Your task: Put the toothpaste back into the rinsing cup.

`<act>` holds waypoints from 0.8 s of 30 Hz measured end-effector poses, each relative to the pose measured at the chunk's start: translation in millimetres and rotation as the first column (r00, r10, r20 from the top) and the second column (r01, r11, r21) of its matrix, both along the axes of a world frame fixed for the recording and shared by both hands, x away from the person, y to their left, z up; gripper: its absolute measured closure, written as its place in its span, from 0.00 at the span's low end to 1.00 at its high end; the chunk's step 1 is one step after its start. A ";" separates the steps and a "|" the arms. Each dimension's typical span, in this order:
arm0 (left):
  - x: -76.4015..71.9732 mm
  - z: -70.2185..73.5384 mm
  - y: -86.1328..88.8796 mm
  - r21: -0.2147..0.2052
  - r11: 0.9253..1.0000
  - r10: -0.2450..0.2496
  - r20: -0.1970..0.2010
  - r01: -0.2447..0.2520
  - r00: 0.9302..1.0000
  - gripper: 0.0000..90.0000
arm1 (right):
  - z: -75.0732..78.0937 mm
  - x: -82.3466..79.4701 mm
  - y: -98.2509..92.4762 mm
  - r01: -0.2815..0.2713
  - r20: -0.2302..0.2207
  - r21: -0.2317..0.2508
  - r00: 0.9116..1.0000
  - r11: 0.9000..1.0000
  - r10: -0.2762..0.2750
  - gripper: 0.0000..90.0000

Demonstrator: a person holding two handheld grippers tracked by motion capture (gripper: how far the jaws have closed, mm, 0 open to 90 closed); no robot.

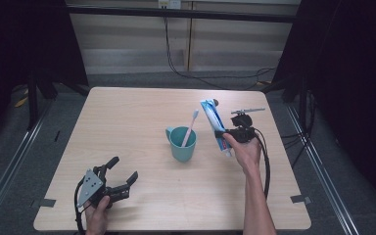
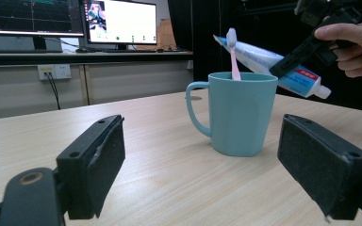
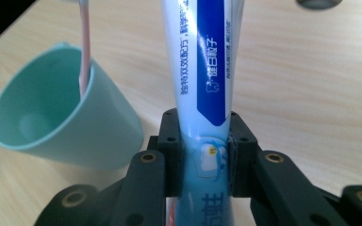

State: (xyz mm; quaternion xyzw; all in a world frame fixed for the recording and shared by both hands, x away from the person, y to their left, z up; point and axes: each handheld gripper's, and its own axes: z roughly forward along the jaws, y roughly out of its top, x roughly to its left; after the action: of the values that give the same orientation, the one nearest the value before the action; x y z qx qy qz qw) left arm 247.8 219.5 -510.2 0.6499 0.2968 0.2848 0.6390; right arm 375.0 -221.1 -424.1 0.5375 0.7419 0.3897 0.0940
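A teal mug [image 1: 182, 143] stands near the table's middle with a pink toothbrush [image 1: 191, 126] leaning in it, bristles up. My right gripper [image 1: 223, 133] is shut on a blue and white toothpaste tube [image 1: 213, 120], lifted off the table just right of the mug, its cap end toward me. In the right gripper view the jaws pinch the tube [image 3: 202, 70] near its lower part, with the mug [image 3: 52, 122] to the left. My left gripper [image 1: 123, 170] rests open at the front left; in its own view the mug [image 2: 238, 115] stands ahead of the wide-apart pads [image 2: 104, 162].
The wooden table [image 1: 127, 117] has free surface left and behind the mug. A small dark round object [image 1: 215, 103] lies on the table behind the tube. Cables run across the floor beyond the far edge. Monitors [image 2: 118, 21] stand on a desk in the left gripper view.
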 end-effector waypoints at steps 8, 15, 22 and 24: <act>-0.1 0.1 0.1 0.003 1.000 0.004 0.003 -0.004 1.000 0.17 | 3.5 -4.1 -3.3 0.026 0.091 0.046 0.995 0.999 -0.030 0.81; 0.0 0.1 0.1 0.003 1.000 0.003 0.003 -0.003 1.000 0.17 | 8.8 -7.0 -0.4 0.010 0.166 0.063 0.986 0.998 -0.021 0.81; 0.0 0.1 0.1 0.004 1.000 0.003 0.003 -0.003 1.000 0.17 | 13.9 -9.2 -1.0 -0.002 0.218 0.112 0.976 0.994 -0.022 0.81; 0.0 0.1 0.2 0.004 1.000 0.003 0.003 -0.003 1.000 0.17 | 15.3 -9.8 -1.4 0.004 0.229 0.118 0.973 0.993 -0.031 0.81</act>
State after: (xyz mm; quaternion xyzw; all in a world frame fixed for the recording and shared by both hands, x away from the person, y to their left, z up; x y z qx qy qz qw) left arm 247.8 219.6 -510.1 0.6503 0.2965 0.2873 0.6377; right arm 365.2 -222.5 -408.8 0.4997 0.6971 0.4913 0.1514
